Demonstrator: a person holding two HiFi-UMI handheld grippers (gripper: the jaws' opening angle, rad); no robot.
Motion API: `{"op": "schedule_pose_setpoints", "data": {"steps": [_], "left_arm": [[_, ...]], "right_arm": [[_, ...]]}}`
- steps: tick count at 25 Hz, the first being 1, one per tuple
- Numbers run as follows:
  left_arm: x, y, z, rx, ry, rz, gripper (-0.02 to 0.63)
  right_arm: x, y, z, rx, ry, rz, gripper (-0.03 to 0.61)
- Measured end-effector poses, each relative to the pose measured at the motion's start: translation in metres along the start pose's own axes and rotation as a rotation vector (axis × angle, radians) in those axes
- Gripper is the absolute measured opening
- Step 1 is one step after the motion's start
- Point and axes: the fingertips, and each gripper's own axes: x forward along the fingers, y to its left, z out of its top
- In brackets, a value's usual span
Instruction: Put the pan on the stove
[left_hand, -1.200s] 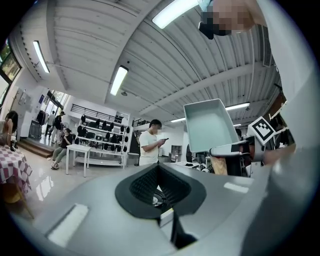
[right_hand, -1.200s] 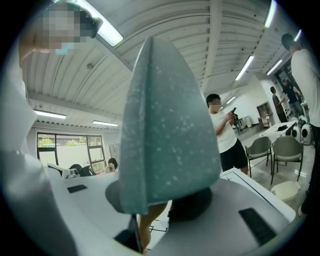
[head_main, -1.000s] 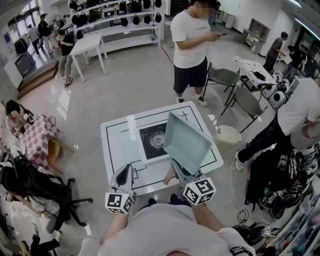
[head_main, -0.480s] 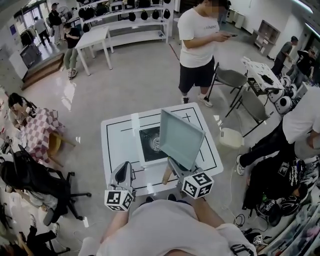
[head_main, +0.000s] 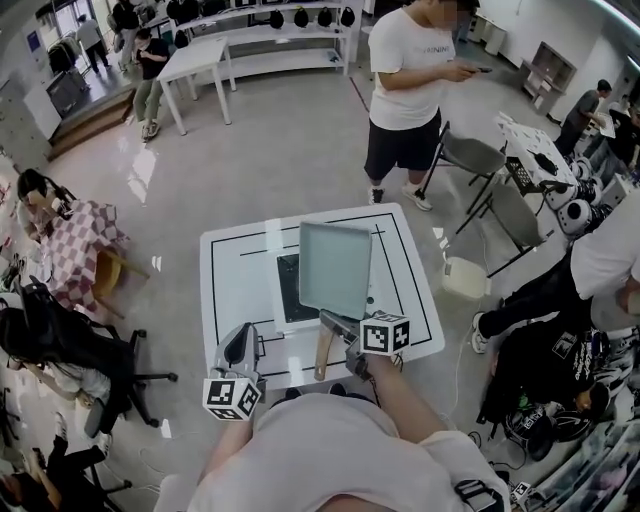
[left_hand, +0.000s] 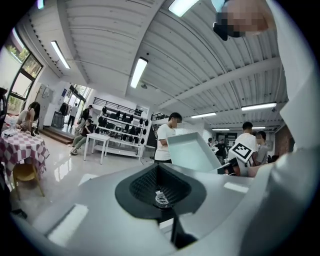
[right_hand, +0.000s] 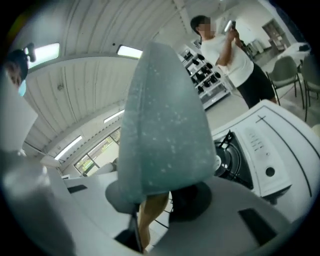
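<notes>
A square grey-green pan (head_main: 335, 265) with a wooden handle (head_main: 322, 355) hangs over the black stove (head_main: 287, 290), which is set in the white table (head_main: 235, 290). My right gripper (head_main: 336, 328) is shut on the handle at the table's near edge. In the right gripper view the pan's underside (right_hand: 165, 130) fills the middle, the handle (right_hand: 149, 214) runs between the jaws, and the burner (right_hand: 232, 160) shows to its right. My left gripper (head_main: 241, 345) hovers at the near left edge of the table, jaws together and holding nothing. From the left gripper view the pan (left_hand: 192, 152) is seen ahead on the right.
A person in a white shirt (head_main: 415, 70) stands beyond the table's far side. Two chairs (head_main: 470, 155) stand at the right, and another person (head_main: 590, 255) bends there. An office chair (head_main: 90, 360) is at the left. White tables and shelves (head_main: 200, 55) line the back.
My right gripper has carried the pan leftward, from the stove's right side to over it, and the pan now lies flatter. The left gripper has barely moved.
</notes>
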Motion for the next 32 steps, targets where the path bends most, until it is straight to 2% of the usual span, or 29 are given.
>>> {"op": "schedule_pose_setpoints", "data": {"steps": [8, 16, 23, 28, 32], "left_arm": [[0.009, 0.014, -0.009, -0.036, 0.025, 0.045, 0.008], [0.020, 0.017, -0.016, -0.055, 0.059, 0.053, 0.008], [0.027, 0.021, -0.018, -0.065, 0.072, 0.054, 0.008], [0.033, 0.023, -0.020, -0.068, 0.082, 0.050, 0.008], [0.036, 0.025, -0.020, -0.069, 0.089, 0.049, 0.008]], "right_arm": [[0.040, -0.047, -0.039, 0.218, 0.194, 0.113, 0.117], [0.065, -0.061, -0.053, 0.487, 0.304, 0.313, 0.118], [0.078, -0.073, -0.064, 0.586, 0.372, 0.349, 0.118], [0.083, -0.079, -0.064, 0.644, 0.399, 0.409, 0.118], [0.084, -0.086, -0.069, 0.666, 0.429, 0.406, 0.118]]}}
